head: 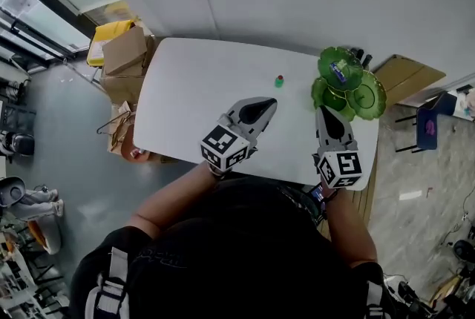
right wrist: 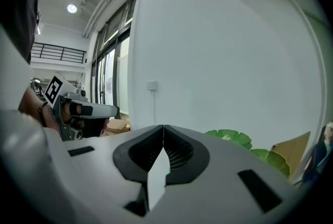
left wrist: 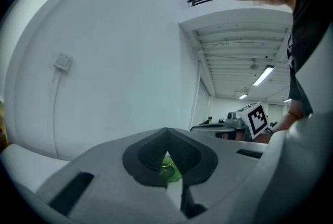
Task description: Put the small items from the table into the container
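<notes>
1. Hand-held grippers: two. The left hand-held gripper (head: pixel 264 107) has its jaws pressed together tip to tip. In its own view a sliver of green shows through the slit below the tips, and I cannot tell what it is. The right hand-held gripper (head: pixel 326 119) also has its jaws pressed together, with nothing pinched.
2. Both are held over the near half of the white table (head: pixel 193 95), well apart from each other. The left one points ahead and to the right, the right one points ahead.
3. Small items on the bare table: one. The small item (head: pixel 279 80) has a green body and a red end. It lies ahead of the left hand-held gripper's tips, near but not touching, and ahead-left of the right one. The red end faces away from the grippers. It is too small to tell whether it stands or lies.
4. Container: one, green (head: pixel 369 99), made of three round leaf-like lobes. It sits just ahead of the right hand-held gripper, whose tips overlap the nearest lobe's edge in the head view. I cannot tell whether they touch.
5. Inside the farthest lobe: one blue item (head: pixel 338 73), with its long axis slanting.
6. Surroundings:
   - cardboard boxes (head: pixel 125 50) and a yellow object (head: pixel 110 31) lie far left of the left hand-held gripper, off the table;
   - a flat brown board (head: pixel 407 74) lies beyond the container;
   - a blue chair (head: pixel 429 126) stands right of the right hand-held gripper.
</notes>
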